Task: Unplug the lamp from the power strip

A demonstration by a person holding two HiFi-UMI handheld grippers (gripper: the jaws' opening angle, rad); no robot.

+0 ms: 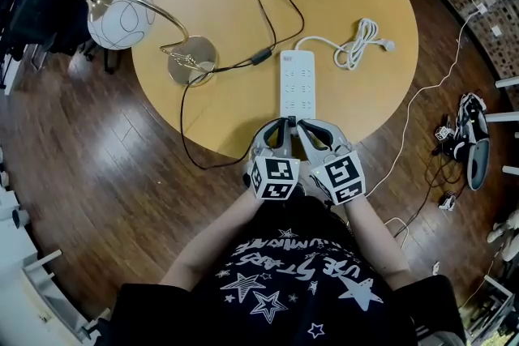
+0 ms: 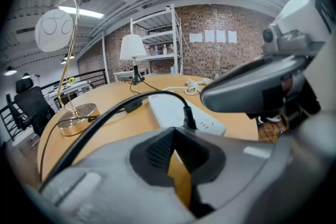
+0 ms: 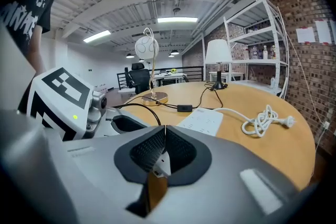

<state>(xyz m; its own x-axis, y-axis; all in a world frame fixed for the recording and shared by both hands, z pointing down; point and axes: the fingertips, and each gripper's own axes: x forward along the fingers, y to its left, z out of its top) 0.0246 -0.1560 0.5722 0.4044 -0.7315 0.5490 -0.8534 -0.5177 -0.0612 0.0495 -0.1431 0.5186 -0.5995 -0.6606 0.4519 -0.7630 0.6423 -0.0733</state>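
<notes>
The head view looks steeply down from overhead on the whole round table [image 1: 381, 93]. The camera on the left gripper [image 1: 285, 126] sits low at the table's near edge, close to the power strip [image 1: 297, 81], and faces across the top. The camera on the right gripper [image 1: 302, 127] sits just beside it, facing likewise. All three views show the power strip and the lamp [image 1: 120, 16].

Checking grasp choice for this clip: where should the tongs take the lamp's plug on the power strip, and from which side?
Probably the plug body, not its cord, pinched across its sides from the near side: it stands upright at the near end of the power strip.
</notes>
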